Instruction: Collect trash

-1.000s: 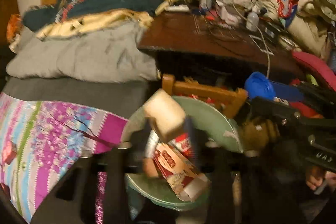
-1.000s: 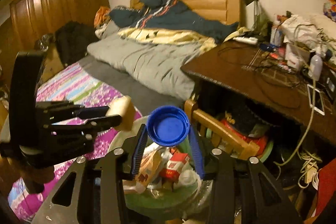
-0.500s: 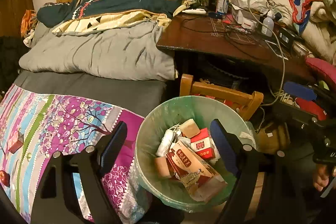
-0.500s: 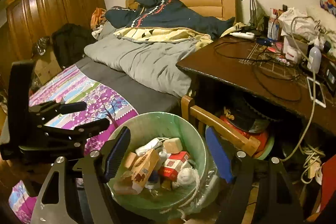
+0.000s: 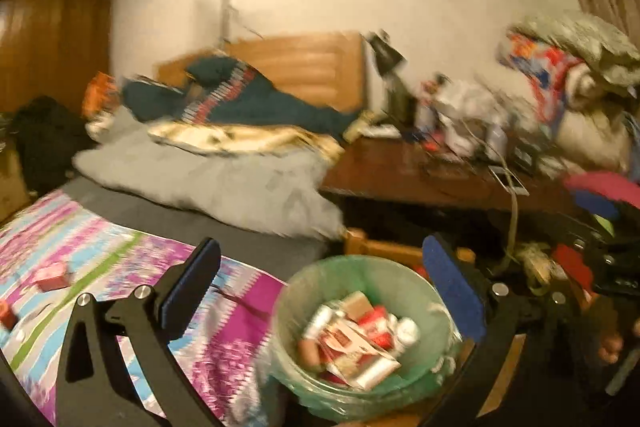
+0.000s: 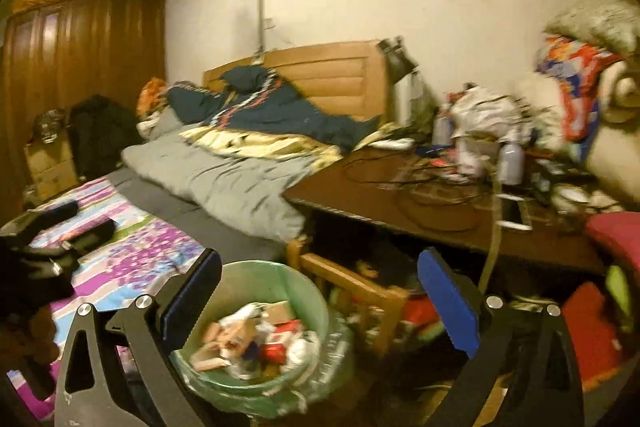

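Note:
A pale green bin [image 5: 434, 307] stands on the floor by the bed, holding cartons, red packs and a tan block of trash [image 5: 352, 335]. My left gripper [image 5: 322, 293] hangs above and in front of it, its jaws opening wide with nothing between them. The right wrist view shows the same bin [image 6: 280, 269] low and left of centre, under the right gripper [image 6: 320, 303], whose jaws are also opening and empty. The left gripper [image 6: 80, 221] shows at that view's left edge, over the bed. Both views are motion-blurred.
A bed with a purple floral sheet [image 5: 120, 259] and a grey quilt [image 6: 240, 187] lies to the left; a small red box [image 5: 52, 275] sits on the sheet. A wooden chair [image 6: 360, 291] stands behind the bin, under a dark desk [image 6: 360, 187] cluttered with cables, bottles and a phone.
The left gripper let go of a tan block, which now lies in the bin. A blue lid is gone from the right jaws. Both grippers opened wide and drew up and back from the bin.

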`<state>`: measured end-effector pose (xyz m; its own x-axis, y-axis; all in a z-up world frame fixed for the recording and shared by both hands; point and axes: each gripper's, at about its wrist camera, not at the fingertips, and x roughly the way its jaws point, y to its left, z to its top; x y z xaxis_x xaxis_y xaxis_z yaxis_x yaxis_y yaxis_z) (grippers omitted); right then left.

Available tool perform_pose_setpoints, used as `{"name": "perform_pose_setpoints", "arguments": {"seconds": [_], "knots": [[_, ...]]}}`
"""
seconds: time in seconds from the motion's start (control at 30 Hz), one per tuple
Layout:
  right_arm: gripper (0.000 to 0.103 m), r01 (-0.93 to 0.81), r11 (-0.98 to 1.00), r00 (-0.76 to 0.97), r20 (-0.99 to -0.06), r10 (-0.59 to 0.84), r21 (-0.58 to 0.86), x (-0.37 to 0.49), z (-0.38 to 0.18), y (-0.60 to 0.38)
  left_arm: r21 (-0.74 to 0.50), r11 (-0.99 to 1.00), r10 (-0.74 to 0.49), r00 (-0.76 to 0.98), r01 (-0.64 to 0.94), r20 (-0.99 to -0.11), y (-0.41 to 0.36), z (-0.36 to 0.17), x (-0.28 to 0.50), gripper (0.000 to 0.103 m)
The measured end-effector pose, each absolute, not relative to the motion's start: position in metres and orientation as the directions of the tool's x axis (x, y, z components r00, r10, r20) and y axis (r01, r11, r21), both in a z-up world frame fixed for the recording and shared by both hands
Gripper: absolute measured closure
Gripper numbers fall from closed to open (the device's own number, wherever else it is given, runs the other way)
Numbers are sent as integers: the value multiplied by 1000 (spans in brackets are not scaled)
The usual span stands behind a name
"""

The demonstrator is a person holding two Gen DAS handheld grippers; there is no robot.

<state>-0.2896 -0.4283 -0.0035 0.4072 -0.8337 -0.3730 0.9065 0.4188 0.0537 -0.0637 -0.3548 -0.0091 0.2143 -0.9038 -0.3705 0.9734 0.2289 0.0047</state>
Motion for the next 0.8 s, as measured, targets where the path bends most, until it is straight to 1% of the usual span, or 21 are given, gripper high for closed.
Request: {"name": "perform_pose_setpoints", "arguments": {"seconds": [0.07,0.13,0.2,0.33,0.43,0.53,0.63,0.8], "knots": [[5,911,407,406,-336,-850,71,-304,-3,-417,-41,298,-899,266,954,-348,-341,-6,-61,6],[5,909,406,412,-340,-845,93,-317,-5,-408,-61,325,-899,288,944,-330,-333,-5,-61,6],[5,908,414,409,-359,-839,67,-321,-11,-399,-55,364,-895,333,930,-298,-324,-5,-66,6],[5,907,421,392,-375,-840,5,-316,-21,-383,-70,386,-900,360,920,-246,-307,-11,-76,6],[5,900,436,401,-368,-839,-12,-309,-26,-375,-25,403,-898,390,915,-203,-296,-15,-85,6],[5,894,447,415,-344,-842,-15,-305,-29,-369,-37,411,-895,396,911,-206,-293,-19,-87,6],[5,885,465,436,-343,-832,-2,-302,-33,-366,-50,426,-890,408,903,-205,-288,-19,-85,6],[5,879,476,456,-336,-824,24,-299,-34,-367,-34,434,-887,420,900,-192,-286,-15,-88,6]]}}
